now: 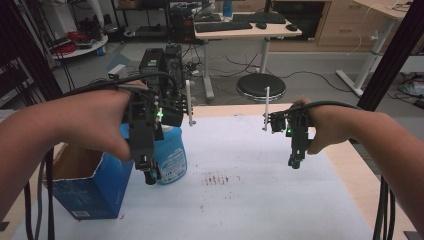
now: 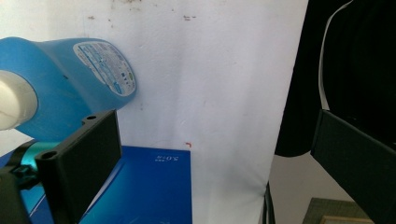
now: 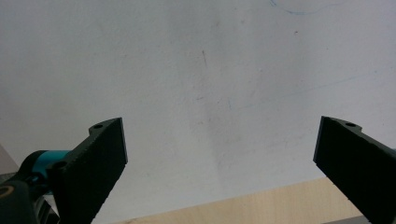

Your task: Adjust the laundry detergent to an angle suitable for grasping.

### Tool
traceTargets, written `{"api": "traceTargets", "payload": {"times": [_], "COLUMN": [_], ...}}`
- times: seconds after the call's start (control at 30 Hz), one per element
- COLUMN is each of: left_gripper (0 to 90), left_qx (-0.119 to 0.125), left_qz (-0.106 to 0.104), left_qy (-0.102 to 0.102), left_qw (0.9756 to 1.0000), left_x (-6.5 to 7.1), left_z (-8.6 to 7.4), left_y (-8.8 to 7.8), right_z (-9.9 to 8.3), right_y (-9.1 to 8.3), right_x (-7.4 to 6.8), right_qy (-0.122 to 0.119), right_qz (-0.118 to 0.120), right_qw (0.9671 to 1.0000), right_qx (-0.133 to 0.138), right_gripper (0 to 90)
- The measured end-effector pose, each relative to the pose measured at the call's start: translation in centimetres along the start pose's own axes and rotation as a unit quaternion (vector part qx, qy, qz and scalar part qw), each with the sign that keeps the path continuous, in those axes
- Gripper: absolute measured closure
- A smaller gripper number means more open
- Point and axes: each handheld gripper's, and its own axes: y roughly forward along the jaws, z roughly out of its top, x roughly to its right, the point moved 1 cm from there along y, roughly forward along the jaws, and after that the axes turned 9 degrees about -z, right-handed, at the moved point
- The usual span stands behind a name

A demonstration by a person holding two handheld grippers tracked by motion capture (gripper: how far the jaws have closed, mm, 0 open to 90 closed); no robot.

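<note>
Bottle (image 1: 171, 152) stands seemingly upright beside blue box (image 1: 90, 187), cap up.

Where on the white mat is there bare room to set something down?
The widest bare stretch of the white table mat runs from the blue plastic detergent bottle rightward, under the open right hand-held gripper, to the mat's right edge, with only faint smudges. The left side is crowded: the bottle stands beside the open blue cardboard box, under the left hand-held gripper.

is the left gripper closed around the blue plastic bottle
No, in the left gripper view the left gripper has its jaws wide apart, with the blue plastic bottle lying outside them.
</note>
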Motion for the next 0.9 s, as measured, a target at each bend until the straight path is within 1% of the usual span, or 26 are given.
{"api": "traceTargets", "payload": {"times": [0.2,0.23,0.27,0.33,0.4,0.47,0.53,0.57,0.63,0.67,0.7,0.73,0.77,0.87,0.9], "left_gripper": [1.7,1.7,1.7,1.7,1.7,1.7,1.7,1.7,1.7,1.7,1.7,1.7,1.7,1.7,1.7], "left_qx": [-0.001,-0.002,-0.003,-0.001,0.002,0.002,-0.001,-0.002,0.000,-0.004,-0.003,-0.003,-0.005,-0.002,-0.001], "left_qz": [-0.001,0.000,0.000,0.000,0.003,0.003,0.001,0.003,0.003,0.002,0.002,0.002,0.001,0.002,-0.001], "left_qy": [-0.006,-0.006,-0.008,-0.009,-0.009,-0.006,-0.005,-0.002,-0.002,0.000,0.000,-0.001,-0.003,-0.004,-0.003], "left_qw": [1.0000,1.0000,1.0000,1.0000,1.0000,1.0000,1.0000,1.0000,1.0000,1.0000,1.0000,1.0000,1.0000,1.0000,1.0000], "left_x": [-0.02,0.02,0.09,0.19,0.28,0.36,0.43,0.48,0.54,0.55,0.54,0.52,0.50,0.48,0.50], "left_z": [-0.03,-0.05,-0.07,-0.11,-0.13,-0.03,0.11,0.20,0.23,0.31,0.35,0.37,0.41,0.48,0.53], "left_y": [0.31,0.33,0.31,0.18,-0.01,-0.10,-0.11,-0.13,-0.08,-0.07,-0.03,0.01,0.02,-0.03,-0.04], "right_z": [-0.06,-0.07,-0.08,-0.09,-0.09,-0.14,-0.19,-0.21,-0.24,-0.26,-0.28,-0.34,-0.36,-0.44,-0.51], "right_y": [-0.06,-0.10,-0.17,-0.29,-0.43,-0.52,-0.51,-0.50,-0.46,-0.49,-0.54,-0.63,-0.71,-0.81,-0.84], "right_x": [-0.10,-0.13,-0.04,-0.12,-0.04,-0.06,-0.01,-0.03,-0.03,-0.03,-0.16,-0.16,-0.25,-0.24,-0.27], "right_qy": [0.002,0.005,-0.001,0.001,-0.002,0.004,0.002,0.004,0.005,0.004,0.007,0.005,0.009,0.009,0.008], "right_qz": [0.000,0.000,-0.001,0.000,-0.003,-0.003,-0.004,-0.005,-0.005,-0.005,-0.009,-0.010,-0.009,-0.011,-0.009], "right_qw": [1.0000,1.0000,1.0000,1.0000,0.9999,0.9999,0.9999,0.9999,0.9999,0.9999,0.9999,0.9999,0.9999,0.9998,0.9998], "right_qx": [0.003,0.003,0.003,0.009,0.011,0.012,0.011,0.011,0.012,0.008,0.008,0.011,0.010,0.012,0.014], "right_gripper": [1.7,1.7,1.7,1.7,1.7,1.7,1.7,1.7,1.7,1.7,1.7,1.7,1.7,1.7,1.7]}}
